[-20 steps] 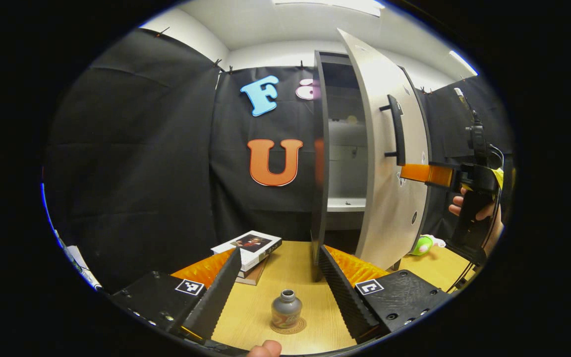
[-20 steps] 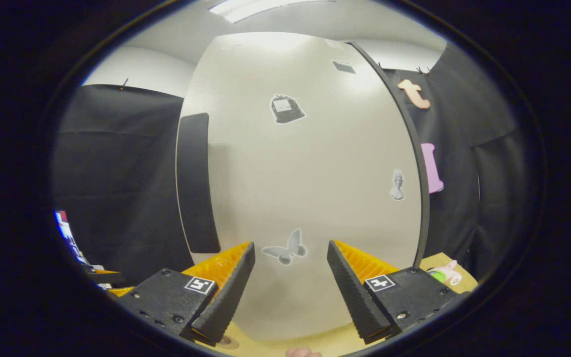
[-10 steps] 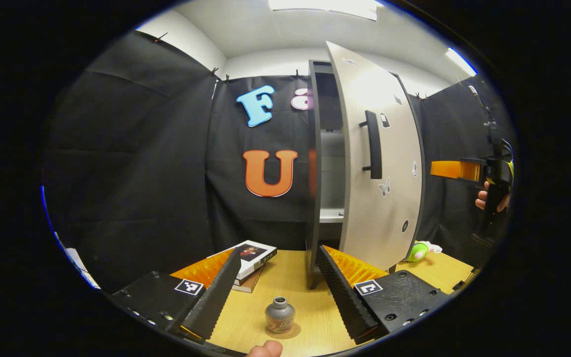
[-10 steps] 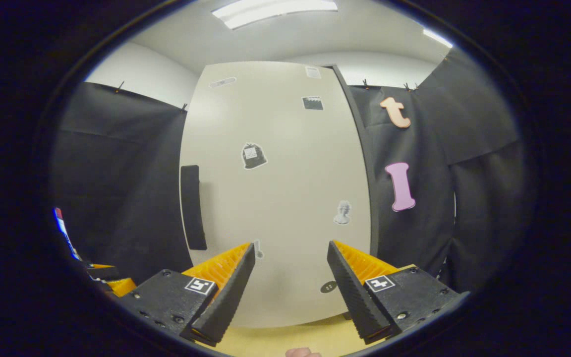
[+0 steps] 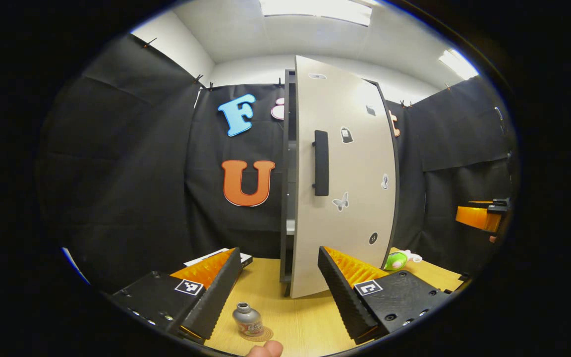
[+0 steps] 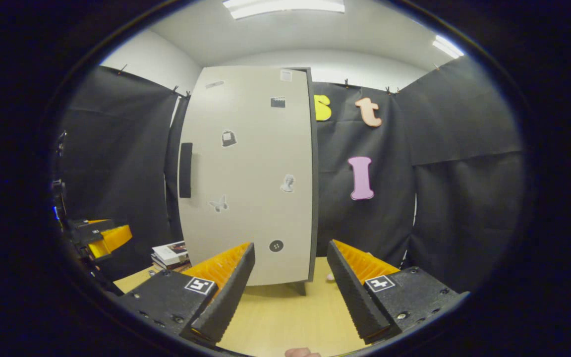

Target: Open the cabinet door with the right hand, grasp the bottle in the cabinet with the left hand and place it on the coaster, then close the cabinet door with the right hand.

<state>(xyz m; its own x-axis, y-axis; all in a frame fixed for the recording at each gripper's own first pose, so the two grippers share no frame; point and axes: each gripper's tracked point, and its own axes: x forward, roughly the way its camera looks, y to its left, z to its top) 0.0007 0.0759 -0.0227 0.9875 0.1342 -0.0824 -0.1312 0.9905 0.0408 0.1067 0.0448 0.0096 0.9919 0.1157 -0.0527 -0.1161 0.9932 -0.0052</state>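
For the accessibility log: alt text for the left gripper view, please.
A pale cabinet door stands nearly shut, a narrow gap at its left edge. On the table below, a bottle sits on a coaster between the open left gripper fingers.

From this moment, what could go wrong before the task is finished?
1. The cabinet door looks not fully shut: in the left gripper view a dark gap shows along its handle side. The right tongs are open and apart from it, so it may stay ajar.
2. The bottle stands on the coaster close under the open left tongs; a careless move might tip it.
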